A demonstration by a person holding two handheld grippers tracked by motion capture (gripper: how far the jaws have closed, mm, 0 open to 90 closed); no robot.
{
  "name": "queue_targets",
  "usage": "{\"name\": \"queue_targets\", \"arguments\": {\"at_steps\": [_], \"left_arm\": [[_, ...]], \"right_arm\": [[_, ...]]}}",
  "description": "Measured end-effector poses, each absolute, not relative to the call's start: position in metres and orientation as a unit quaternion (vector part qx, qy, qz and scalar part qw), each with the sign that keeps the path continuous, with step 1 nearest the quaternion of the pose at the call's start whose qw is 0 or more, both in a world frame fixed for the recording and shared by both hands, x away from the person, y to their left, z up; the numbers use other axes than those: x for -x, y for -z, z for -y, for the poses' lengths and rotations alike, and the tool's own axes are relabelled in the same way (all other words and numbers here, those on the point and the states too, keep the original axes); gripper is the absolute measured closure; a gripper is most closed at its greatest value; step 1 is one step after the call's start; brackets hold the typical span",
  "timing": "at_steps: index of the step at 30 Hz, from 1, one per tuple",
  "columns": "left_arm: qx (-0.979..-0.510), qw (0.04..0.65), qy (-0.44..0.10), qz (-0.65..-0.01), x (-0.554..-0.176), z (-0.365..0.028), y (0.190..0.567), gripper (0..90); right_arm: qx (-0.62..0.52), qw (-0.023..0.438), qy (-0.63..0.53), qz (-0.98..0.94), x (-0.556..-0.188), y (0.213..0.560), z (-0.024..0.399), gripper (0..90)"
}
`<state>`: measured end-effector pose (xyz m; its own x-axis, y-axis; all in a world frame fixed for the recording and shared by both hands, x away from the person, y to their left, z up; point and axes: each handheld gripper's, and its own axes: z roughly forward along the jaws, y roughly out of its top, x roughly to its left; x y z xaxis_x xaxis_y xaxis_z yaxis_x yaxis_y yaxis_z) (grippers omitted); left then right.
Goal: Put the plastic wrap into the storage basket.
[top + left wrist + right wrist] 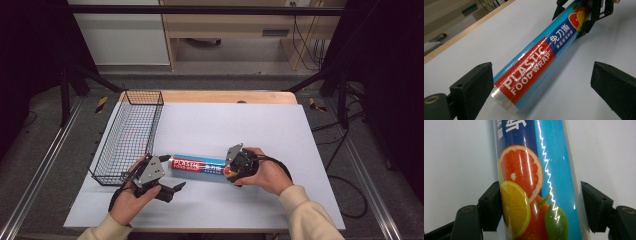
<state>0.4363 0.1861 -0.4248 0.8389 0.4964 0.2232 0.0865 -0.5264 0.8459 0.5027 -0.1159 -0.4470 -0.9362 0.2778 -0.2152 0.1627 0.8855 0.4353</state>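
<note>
Plastic food wrap roll (200, 165) is seen lying flat on the white bench (260, 125), near the front edge and a little left of centre, with its long axis running left to right. Its right end, the one printed with citrus fruit, is pinched by the right tongs (234, 163); in the right gripper view both black pads (491, 205) are pressed against the sides of the tube, so the grip is taken across its width, and the roll is probably kept from rolling on the smooth surface by this. The choice of an end rather than the middle is judged to leave the other end free for the second hand.

The left tongs (167, 187) are held spread, at the left end of the roll. In the left gripper view the clear-capped end lies between the two jaws, close to one pad (477, 82) and well apart from the other, and no pressure on it can be made out. Such a stance is judged to prepare a second hold, since a long, light tube is steadied best from both ends.

A black wire basket (131, 135) stands just to the left of the roll, its long side running from near to far; it is judged a likely place for the roll, though this cannot be confirmed.
</note>
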Motion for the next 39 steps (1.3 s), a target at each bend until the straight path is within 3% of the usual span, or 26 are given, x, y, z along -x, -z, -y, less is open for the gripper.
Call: {"name": "queue_targets", "arguments": {"at_steps": [4, 12, 21, 39], "left_arm": [[-0.858, 0.432, -0.236, -0.147, -0.439, -0.180, 0.419, 4.6], [-0.880, 0.399, -0.235, -0.102, -0.457, -0.151, 0.388, 4.0], [-0.892, 0.370, -0.253, -0.058, -0.471, -0.123, 0.374, 4.2], [-0.903, 0.343, -0.254, -0.046, -0.478, -0.104, 0.372, 5.2]], "right_arm": [[-0.119, 0.134, -0.226, -0.958, -0.502, 0.437, 0.123, 29.0], [-0.096, 0.175, -0.202, -0.959, -0.499, 0.397, 0.141, 29.4], [-0.090, 0.198, -0.190, -0.958, -0.492, 0.376, 0.148, 29.6], [-0.053, 0.226, -0.175, -0.957, -0.482, 0.350, 0.135, 29.8]]}}
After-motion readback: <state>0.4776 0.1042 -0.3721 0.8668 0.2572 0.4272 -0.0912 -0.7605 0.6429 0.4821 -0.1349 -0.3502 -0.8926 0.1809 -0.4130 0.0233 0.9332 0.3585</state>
